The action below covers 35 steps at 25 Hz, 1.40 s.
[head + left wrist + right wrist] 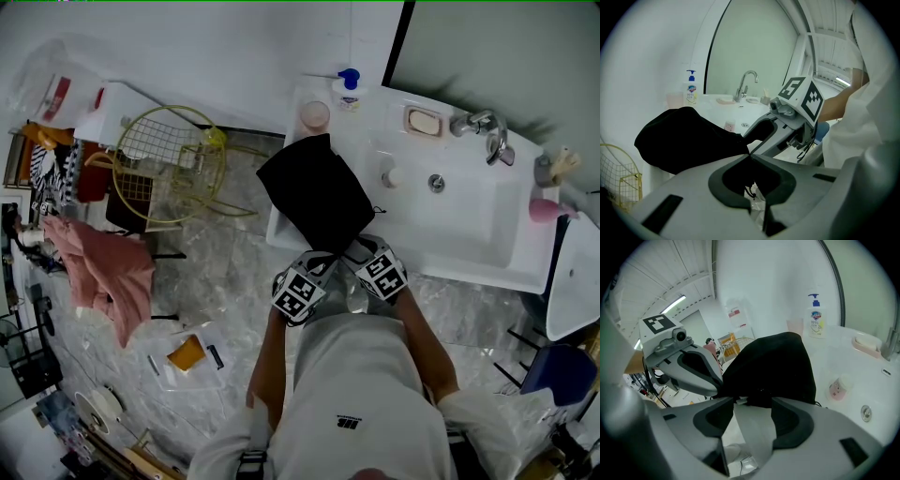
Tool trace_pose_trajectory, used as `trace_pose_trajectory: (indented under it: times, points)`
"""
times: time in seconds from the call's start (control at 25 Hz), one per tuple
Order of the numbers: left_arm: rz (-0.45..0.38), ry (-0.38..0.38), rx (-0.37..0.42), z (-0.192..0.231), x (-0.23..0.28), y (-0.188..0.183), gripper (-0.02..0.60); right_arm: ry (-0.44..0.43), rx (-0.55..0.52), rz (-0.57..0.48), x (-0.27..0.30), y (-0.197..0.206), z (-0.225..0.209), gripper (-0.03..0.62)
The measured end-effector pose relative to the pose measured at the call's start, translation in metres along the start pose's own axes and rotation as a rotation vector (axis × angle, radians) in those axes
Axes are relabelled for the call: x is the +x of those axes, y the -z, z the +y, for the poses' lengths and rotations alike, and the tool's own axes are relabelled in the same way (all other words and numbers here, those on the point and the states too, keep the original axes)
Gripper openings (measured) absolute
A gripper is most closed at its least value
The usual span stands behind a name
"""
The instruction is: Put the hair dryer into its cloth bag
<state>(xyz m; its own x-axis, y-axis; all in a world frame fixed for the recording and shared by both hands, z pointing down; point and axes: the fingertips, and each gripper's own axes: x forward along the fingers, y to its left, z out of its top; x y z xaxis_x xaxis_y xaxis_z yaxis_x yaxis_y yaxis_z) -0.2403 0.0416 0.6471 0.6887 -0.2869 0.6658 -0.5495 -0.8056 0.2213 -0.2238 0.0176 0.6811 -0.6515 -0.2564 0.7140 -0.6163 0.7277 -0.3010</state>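
The black bag (317,192) lay on the left edge of the washbasin (469,225), above a marble floor (234,281), its contents hidden. The left gripper (750,155) was clenched on its hem; the right gripper (753,400) was released.

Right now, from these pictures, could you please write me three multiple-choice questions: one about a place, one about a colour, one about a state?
1. Where does the cloth bag lie? A on the floor; B at the sink counter's left end; C in a wire basket.
2. What colour is the soap bottle's pump? A red; B blue; C green.
3. How do the right gripper's jaws stand? A apart; B shut on the bag; C shut on a cup.
Answers: B, the head view shows it there; B, its top is blue; A, the right gripper view shows a gap between them.
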Motion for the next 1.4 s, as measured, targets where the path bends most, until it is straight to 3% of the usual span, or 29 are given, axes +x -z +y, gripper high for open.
trace_pose_trajectory:
  times: [0.32, 0.6, 0.68, 0.76, 0.92, 1.2, 1.4]
  points:
    - [-0.026, -0.019, -0.007, 0.002, 0.005, -0.002, 0.027, 0.031, -0.02, 0.006, -0.019, 0.011, -0.01, 0.261]
    - [-0.077, -0.038, -0.039, 0.005, -0.002, -0.009, 0.03, 0.05, -0.044, -0.066, -0.036, 0.0, -0.009, 0.259]
    - [-0.101, -0.053, -0.042, 0.007, -0.006, -0.014, 0.059, 0.06, -0.05, -0.089, -0.041, -0.005, -0.008, 0.259]
    - [-0.117, -0.072, -0.038, 0.011, -0.009, -0.019, 0.127, 0.074, -0.056, -0.113, -0.046, -0.012, -0.007, 0.259]
    - [-0.176, -0.111, -0.028, 0.021, -0.021, -0.035, 0.127, 0.111, -0.071, -0.166, -0.059, -0.031, -0.006, 0.25]
    - [-0.289, -0.178, 0.04, 0.038, -0.047, -0.078, 0.127, 0.205, -0.078, -0.285, -0.089, -0.07, -0.008, 0.227]
    - [-0.356, -0.183, 0.102, 0.041, -0.065, -0.108, 0.126, 0.274, -0.079, -0.364, -0.112, -0.094, -0.006, 0.222]
